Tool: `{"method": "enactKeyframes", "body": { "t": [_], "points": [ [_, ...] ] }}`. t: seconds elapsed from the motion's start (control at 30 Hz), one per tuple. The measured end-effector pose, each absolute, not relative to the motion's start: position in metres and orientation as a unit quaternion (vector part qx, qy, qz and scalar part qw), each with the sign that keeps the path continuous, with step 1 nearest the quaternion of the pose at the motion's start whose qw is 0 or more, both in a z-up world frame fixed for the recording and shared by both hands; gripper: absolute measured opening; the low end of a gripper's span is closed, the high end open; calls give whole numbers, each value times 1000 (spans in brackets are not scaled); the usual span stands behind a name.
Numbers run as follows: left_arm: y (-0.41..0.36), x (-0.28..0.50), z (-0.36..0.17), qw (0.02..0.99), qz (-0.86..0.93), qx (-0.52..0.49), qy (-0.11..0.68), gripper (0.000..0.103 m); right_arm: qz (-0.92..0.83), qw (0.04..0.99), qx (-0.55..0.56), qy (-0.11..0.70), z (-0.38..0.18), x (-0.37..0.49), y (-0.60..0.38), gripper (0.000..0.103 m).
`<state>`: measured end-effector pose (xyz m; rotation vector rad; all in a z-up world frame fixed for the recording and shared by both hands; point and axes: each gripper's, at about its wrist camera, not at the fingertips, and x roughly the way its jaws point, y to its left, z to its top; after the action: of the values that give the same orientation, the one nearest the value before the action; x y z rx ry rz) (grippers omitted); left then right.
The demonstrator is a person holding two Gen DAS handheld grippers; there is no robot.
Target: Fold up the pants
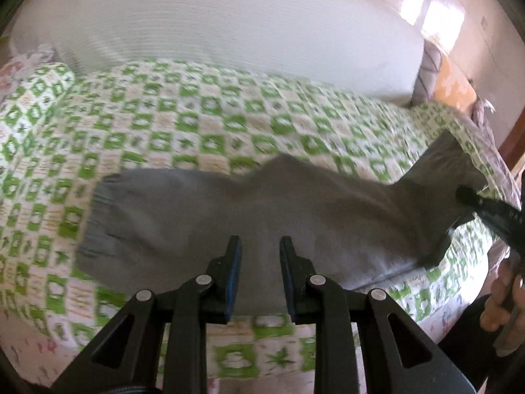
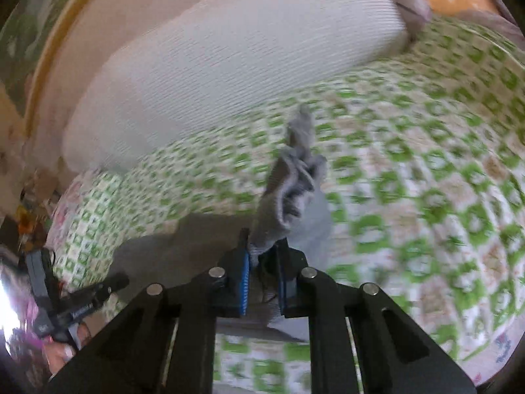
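Grey pants [image 1: 262, 210] stretch sideways over the green-and-white checked bedspread [image 1: 197, 115], ribbed cuff at the left. In the left wrist view, my left gripper [image 1: 261, 246] has its pads on the pants' near edge, and grey cloth fills the narrow gap between them. My right gripper [image 1: 466, 197] grips the raised right end of the pants. In the right wrist view, my right gripper [image 2: 262, 239] is shut on a bunched fold of the pants [image 2: 292, 190], which sticks up past the fingertips. The left gripper [image 2: 111, 282] shows at lower left.
A long white ribbed bolster [image 1: 229, 26] lies along the far side of the bed. Orange and patterned cushions [image 1: 452, 82] sit at the far right corner. A person's hand [image 1: 505, 298] holds the right tool at the bed's near right edge.
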<state>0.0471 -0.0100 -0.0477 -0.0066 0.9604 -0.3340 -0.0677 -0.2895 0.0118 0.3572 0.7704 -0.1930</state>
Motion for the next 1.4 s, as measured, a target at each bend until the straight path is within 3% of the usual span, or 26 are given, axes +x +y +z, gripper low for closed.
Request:
{"method": "enactKeyframes", "body": {
  "t": [0.4,0.6,0.7,0.77,0.83,0.93,1.1,1.2,1.23,1.3,1.37,1.4],
  "points": [
    [44,46,-29,888,-127,-37,441,23,0,885,116,451,-61,10,-197,12],
    [59,48,-30,889,-118,-46,441,23,22,872,151,466,-73,12,-205,17],
    [65,52,-29,891,-112,-52,437,23,44,873,181,450,-60,2,-213,29],
    [69,56,-29,892,-108,-58,435,23,72,871,205,440,-57,-1,-211,63],
    [73,60,-29,892,-105,-62,434,23,98,872,215,430,-55,-2,-201,73],
    [74,64,-29,891,-105,-69,437,23,49,894,152,419,-49,0,-186,73],
    [67,65,-26,894,-111,-55,431,23,-4,880,73,470,-70,21,-172,73],
    [70,65,-26,898,-101,-42,426,23,-33,862,47,503,-91,28,-169,66],
    [73,65,-28,900,-97,-36,424,23,-51,855,33,515,-98,31,-170,55],
    [80,68,-33,898,-89,-37,430,23,-47,855,34,515,-100,32,-173,48],
    [91,72,-37,895,-83,-50,436,23,-32,855,37,516,-97,33,-170,13],
    [97,73,-38,894,-82,-59,436,23,-30,861,30,508,-91,33,-165,11]
  ]
}}
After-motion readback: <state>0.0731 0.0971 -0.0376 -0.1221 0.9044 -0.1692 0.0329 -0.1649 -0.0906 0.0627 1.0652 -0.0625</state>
